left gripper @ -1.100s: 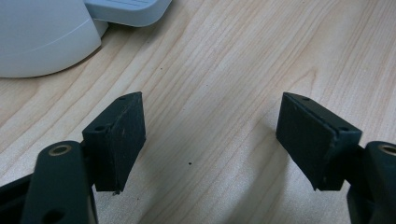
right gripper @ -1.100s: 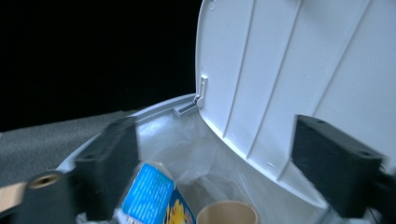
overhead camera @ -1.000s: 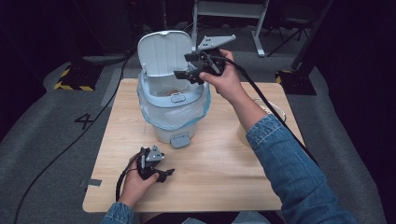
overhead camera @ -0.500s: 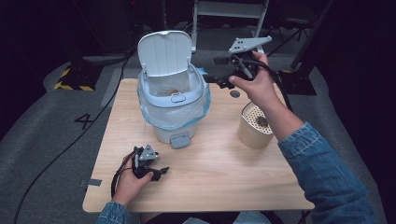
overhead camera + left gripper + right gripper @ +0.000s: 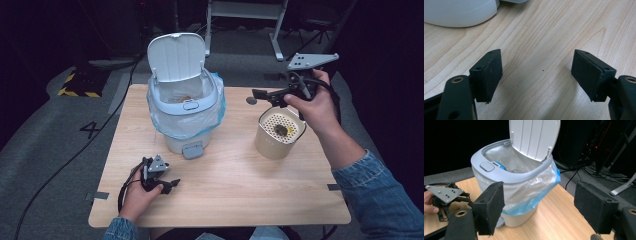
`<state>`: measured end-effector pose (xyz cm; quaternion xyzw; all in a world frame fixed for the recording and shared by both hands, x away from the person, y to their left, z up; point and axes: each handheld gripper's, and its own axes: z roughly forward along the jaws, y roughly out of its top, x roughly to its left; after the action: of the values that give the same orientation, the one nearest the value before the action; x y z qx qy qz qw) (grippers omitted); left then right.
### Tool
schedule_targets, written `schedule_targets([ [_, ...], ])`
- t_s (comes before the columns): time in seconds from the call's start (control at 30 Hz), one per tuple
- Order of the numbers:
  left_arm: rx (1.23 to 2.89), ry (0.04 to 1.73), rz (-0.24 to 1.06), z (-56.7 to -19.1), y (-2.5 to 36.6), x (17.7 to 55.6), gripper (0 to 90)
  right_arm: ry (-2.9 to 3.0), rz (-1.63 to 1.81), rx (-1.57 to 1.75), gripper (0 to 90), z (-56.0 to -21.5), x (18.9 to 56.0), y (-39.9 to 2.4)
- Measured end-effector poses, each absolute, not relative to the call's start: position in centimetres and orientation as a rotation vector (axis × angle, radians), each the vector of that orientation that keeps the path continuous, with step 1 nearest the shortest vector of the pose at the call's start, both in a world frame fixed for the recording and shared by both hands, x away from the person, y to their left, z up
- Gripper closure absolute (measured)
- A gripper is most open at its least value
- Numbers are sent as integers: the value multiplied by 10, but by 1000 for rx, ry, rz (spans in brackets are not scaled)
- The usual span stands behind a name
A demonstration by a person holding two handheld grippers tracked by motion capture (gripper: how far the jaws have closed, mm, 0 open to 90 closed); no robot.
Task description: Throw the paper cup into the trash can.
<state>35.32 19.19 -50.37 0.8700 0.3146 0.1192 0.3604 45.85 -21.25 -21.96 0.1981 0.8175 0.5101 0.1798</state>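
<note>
My right gripper (image 5: pixel 260 96) above cup (image 5: pixel 278 132), fingers just closing partway, empty; bin (image 5: pixel 184 107) ahead. Left gripper (image 5: pixel 167 184) on table (image 5: pixel 240 175), fingers wide, empty.

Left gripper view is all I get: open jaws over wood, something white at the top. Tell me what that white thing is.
Observer: A small bin, lid up, a plastic bag lining it.
Operator: Report the other gripper.
Observer: The right gripper is in the air to the right of the bin; its jaws have just been closing, with nothing between them.
Operator: Say what's near it.
Observer: A beige cup with a holed insert stands on the table.
</note>
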Motion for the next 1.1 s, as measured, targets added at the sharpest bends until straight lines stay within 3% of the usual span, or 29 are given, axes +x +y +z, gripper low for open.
schedule_targets([
  [1.1,2241,809,307,-504,192,354,249,2290,1368,750,261,-289,414,-317],
])
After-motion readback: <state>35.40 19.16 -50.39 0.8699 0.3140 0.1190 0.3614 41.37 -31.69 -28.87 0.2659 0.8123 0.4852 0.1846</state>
